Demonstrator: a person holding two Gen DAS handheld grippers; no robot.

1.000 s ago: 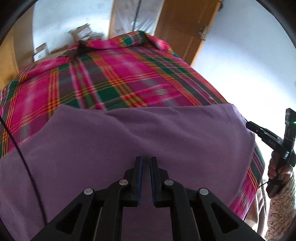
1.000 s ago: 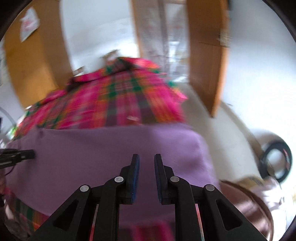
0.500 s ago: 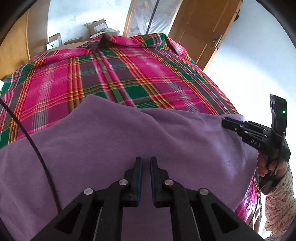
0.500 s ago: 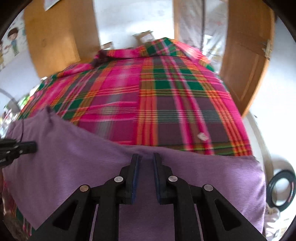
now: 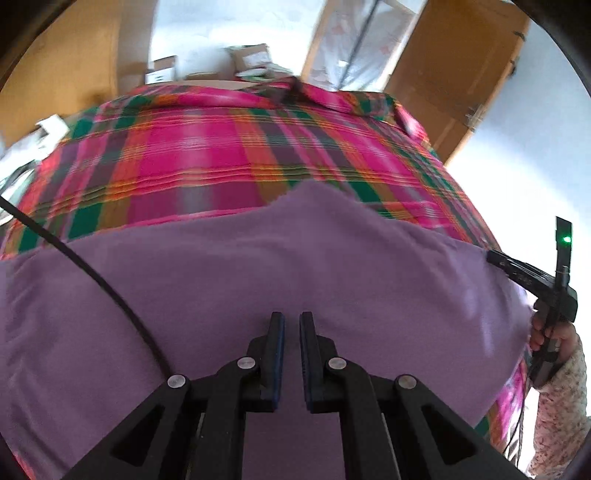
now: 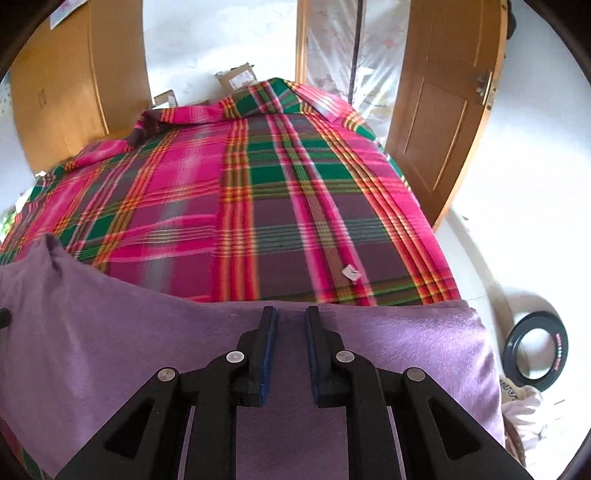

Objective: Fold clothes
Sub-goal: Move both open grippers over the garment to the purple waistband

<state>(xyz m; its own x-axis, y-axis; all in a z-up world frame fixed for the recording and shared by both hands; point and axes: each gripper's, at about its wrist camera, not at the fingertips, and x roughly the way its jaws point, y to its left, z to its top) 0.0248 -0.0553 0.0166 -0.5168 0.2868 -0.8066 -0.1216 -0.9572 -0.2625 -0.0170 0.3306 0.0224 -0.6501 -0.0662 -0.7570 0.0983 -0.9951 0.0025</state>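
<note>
Two handheld grippers work over a purple garment [image 5: 258, 280] spread across the near part of a bed covered by a pink and green plaid blanket [image 6: 258, 206]. The left gripper [image 5: 291, 354] sits above the cloth, jaws a narrow gap apart; whether it pinches fabric is unclear. The right gripper [image 6: 287, 350] hovers at the garment's far edge, jaws slightly parted, holding nothing visible.

wooden door [image 6: 439, 122], white walls [image 6: 218, 33]
</note>
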